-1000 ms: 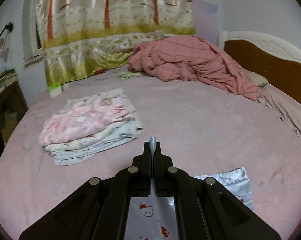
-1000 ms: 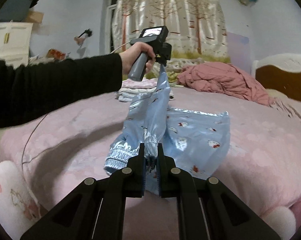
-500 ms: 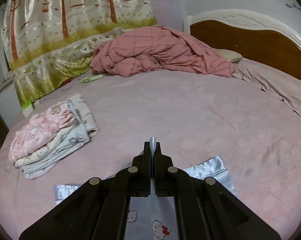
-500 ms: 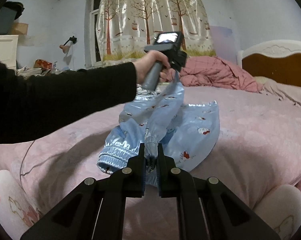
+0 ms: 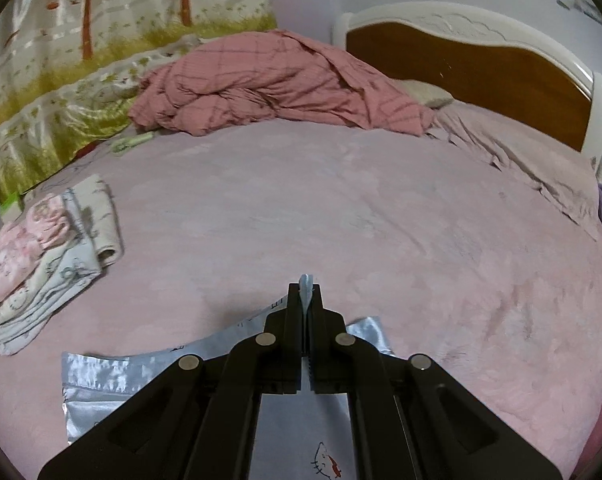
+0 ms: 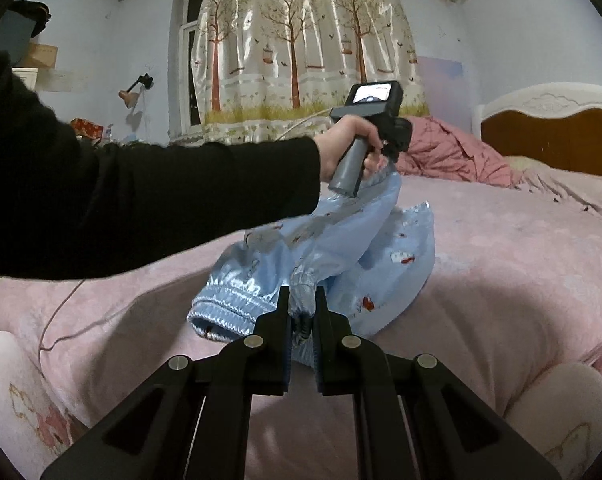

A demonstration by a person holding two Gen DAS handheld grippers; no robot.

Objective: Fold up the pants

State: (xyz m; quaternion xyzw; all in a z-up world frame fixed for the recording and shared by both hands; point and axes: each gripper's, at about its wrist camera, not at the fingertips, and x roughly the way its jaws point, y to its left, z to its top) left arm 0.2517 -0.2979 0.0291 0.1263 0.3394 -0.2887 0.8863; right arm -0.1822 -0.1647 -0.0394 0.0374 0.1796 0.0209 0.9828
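Shiny light-blue pants (image 6: 385,264) with small cartoon cat prints lie partly on the pink bed (image 6: 501,248). My right gripper (image 6: 303,300) is shut on a gathered cuff of the pants near the bed's front edge. My left gripper (image 5: 305,292) is shut on a thin edge of the pants (image 5: 113,376), a sliver of fabric poking out between its tips. In the right wrist view a hand in a black sleeve (image 6: 141,200) holds the left gripper (image 6: 393,152) above the bed, and the pants hang from it in a raised fold.
A stack of folded pink and white clothes (image 5: 41,248) lies at the bed's left. A crumpled pink checked quilt (image 5: 277,84) sits at the far side by the tree-print curtain (image 5: 81,40). A wooden headboard (image 5: 481,76) stands right. A thin cable (image 6: 61,312) crosses the bed's near-left corner.
My left gripper has carried its pants edge rightward and lower across the bed, laying the raised fold over; the folded stack has slid left in its view. The right gripper stays still.
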